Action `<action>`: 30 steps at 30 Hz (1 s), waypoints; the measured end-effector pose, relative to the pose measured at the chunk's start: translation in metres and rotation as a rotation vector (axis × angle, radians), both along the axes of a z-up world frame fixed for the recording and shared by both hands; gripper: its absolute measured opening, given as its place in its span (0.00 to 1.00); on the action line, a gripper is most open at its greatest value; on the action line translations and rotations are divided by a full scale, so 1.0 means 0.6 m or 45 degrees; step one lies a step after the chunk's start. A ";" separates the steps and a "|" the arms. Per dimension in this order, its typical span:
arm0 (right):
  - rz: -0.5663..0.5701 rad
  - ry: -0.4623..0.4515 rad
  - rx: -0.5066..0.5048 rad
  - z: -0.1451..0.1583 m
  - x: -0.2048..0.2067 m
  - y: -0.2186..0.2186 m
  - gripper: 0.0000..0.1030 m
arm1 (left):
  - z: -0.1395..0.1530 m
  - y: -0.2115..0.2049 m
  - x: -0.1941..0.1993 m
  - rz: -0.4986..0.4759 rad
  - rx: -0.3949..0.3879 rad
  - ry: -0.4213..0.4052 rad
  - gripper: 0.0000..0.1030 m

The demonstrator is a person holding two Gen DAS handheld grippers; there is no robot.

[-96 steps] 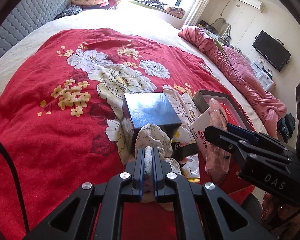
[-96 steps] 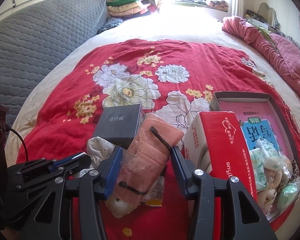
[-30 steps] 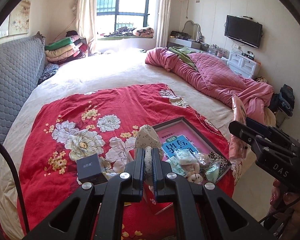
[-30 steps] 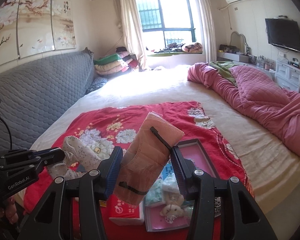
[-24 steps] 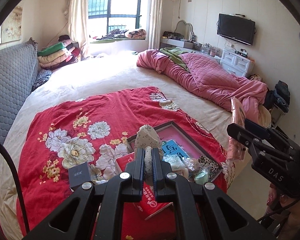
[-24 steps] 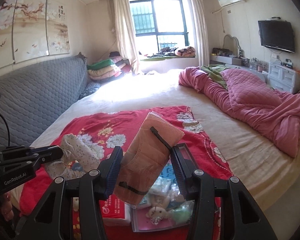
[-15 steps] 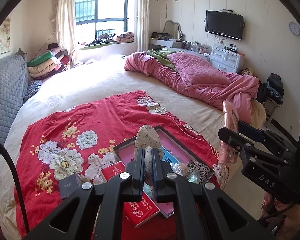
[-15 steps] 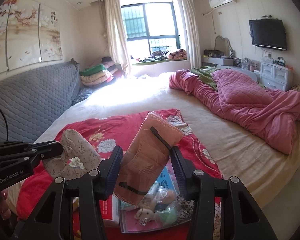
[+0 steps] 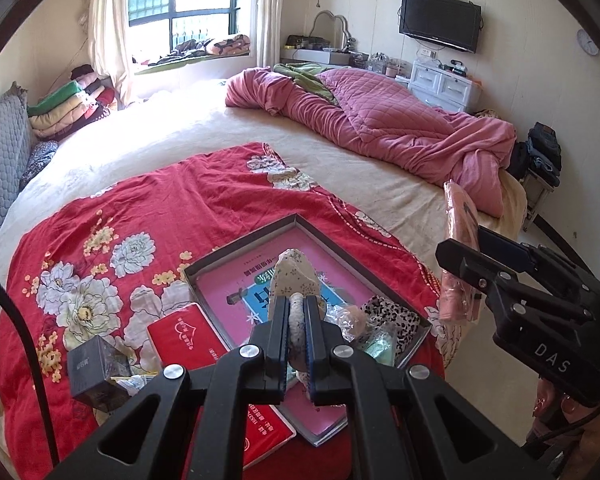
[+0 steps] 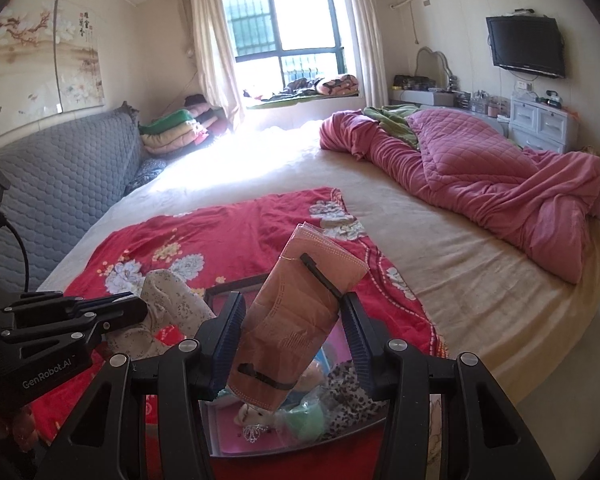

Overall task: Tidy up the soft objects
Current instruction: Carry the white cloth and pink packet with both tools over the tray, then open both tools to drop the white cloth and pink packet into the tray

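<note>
The left tongs (image 9: 296, 320) are pinched tight on a floral cloth bundle (image 9: 294, 276), which stands up out of the tips above the shallow tray (image 9: 244, 246). The right tongs (image 10: 294, 334) stand about half open, both pads pressing a bagged pack of pink masks (image 10: 300, 312) that tilts toward one o'clock. In the right wrist view the tray's near rim lies toward six o'clock, with a small doll (image 10: 256, 420), a green packet (image 10: 304, 420) and a leopard-print cloth (image 10: 350, 396) inside. A red tissue pack (image 9: 180, 336) touches the tray at its nine o'clock side; a dark box (image 9: 96, 368) sits further out. Bare bed (image 10: 440, 264) lies open toward two o'clock.
</note>
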State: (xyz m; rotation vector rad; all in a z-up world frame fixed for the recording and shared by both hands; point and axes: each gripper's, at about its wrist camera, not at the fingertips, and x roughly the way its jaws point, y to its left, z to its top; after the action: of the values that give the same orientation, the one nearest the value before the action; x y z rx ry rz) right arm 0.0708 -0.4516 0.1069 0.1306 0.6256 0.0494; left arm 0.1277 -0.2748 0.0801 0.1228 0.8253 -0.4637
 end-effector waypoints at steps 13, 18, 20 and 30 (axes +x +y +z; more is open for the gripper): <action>-0.026 0.144 -0.020 -0.093 0.041 -0.023 0.50 | -0.101 -0.039 0.035 -0.104 -0.046 0.124 0.07; -0.024 0.180 -0.031 -0.114 0.052 -0.022 0.50 | -0.132 -0.053 0.045 -0.135 -0.027 0.157 0.07; -0.019 0.199 -0.050 -0.122 0.058 -0.017 0.50 | -0.142 -0.049 0.053 -0.112 -0.023 0.178 0.07; 0.032 0.289 -0.116 -0.171 0.084 0.009 0.50 | -0.167 -0.028 0.068 -0.064 0.010 0.197 0.07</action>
State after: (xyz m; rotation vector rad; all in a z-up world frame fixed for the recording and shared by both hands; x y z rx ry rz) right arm 0.1210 -0.4459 0.0041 0.0406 0.8545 0.0303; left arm 0.1683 -0.2913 -0.0198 0.1160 0.9774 -0.5223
